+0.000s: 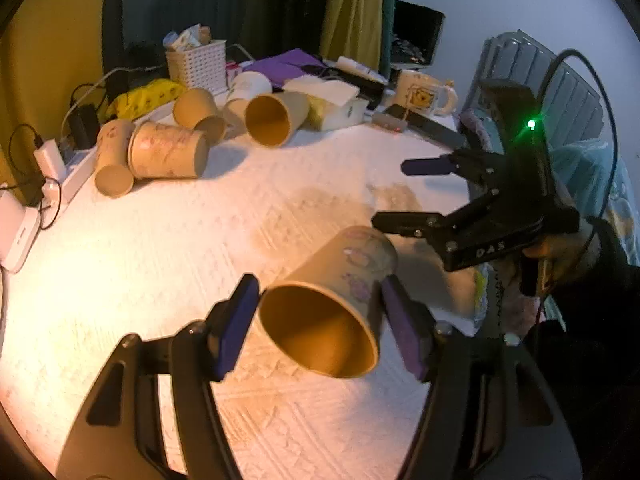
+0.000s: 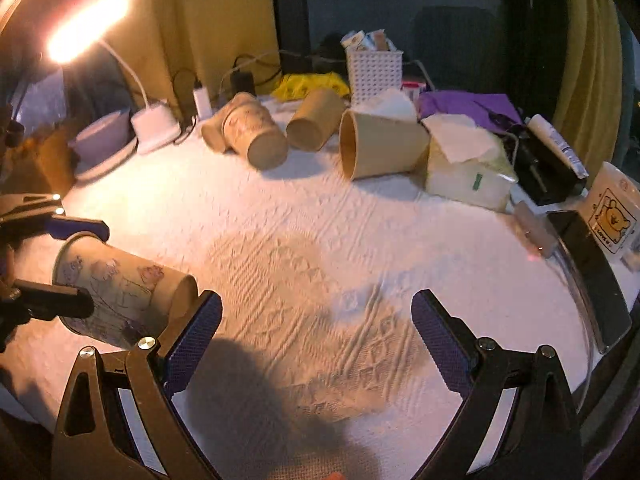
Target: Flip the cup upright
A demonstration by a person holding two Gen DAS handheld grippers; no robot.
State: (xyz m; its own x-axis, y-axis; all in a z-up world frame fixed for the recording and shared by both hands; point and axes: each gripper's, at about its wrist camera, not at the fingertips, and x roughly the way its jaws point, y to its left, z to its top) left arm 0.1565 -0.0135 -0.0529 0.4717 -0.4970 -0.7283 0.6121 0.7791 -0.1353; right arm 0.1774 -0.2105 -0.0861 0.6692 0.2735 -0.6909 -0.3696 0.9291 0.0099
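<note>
A tan paper cup (image 1: 340, 296) with purple drawings lies on its side on the white textured tablecloth (image 1: 200, 240), its open mouth toward the left wrist camera. My left gripper (image 1: 316, 320) straddles the cup near its rim, jaws close on both sides; a small gap shows at the left pad. The cup also shows in the right wrist view (image 2: 120, 292), with the left gripper's fingers (image 2: 76, 228) above and below it. My right gripper (image 2: 316, 320) is open and empty, over bare cloth just right of the cup's base; it also shows in the left wrist view (image 1: 394, 194).
Several more paper cups (image 1: 168, 150) lie on their sides at the back of the table. Behind them are a white basket (image 1: 198, 64), a tissue pack (image 2: 464, 172), a mug (image 1: 424, 94), chargers and cables (image 1: 44, 164), and a lit desk lamp (image 2: 88, 24).
</note>
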